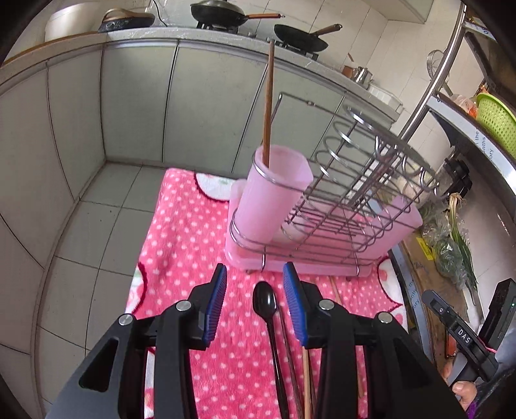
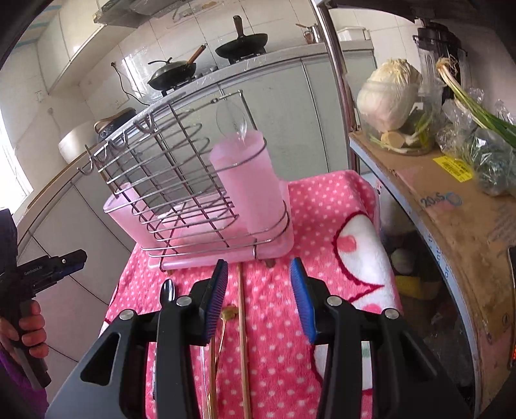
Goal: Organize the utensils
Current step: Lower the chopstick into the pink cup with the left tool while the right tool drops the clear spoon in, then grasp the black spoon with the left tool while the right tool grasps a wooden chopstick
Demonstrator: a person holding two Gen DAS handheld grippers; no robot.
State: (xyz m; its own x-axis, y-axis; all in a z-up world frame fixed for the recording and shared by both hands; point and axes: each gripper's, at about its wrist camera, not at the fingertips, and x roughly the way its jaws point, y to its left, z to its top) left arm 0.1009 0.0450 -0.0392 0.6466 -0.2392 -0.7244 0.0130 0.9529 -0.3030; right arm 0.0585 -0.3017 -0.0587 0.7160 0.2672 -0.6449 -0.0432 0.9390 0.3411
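Note:
A wire utensil rack (image 1: 348,199) on a pink base stands on a pink dotted cloth (image 1: 180,238). Its near pink cup (image 1: 271,196) holds one upright brown chopstick (image 1: 268,103). A black spoon (image 1: 265,303) and loose chopsticks (image 1: 304,374) lie on the cloth in front. My left gripper (image 1: 254,280) is open and empty, its fingers on either side of the spoon's bowl. In the right wrist view the rack (image 2: 180,180) has a pink cup (image 2: 248,183) holding a clear spoon (image 2: 232,119). My right gripper (image 2: 258,274) is open, empty, above a chopstick (image 2: 242,322) and a gold utensil (image 2: 225,314).
Grey cabinets (image 1: 135,106) and a counter with woks (image 1: 222,13) stand behind. A metal shelf at the right holds a cardboard sheet (image 2: 451,206), cabbage (image 2: 390,93) and green onions (image 2: 474,106). A green basket (image 1: 496,125) sits higher up. Tiled floor (image 1: 93,232) lies left of the cloth.

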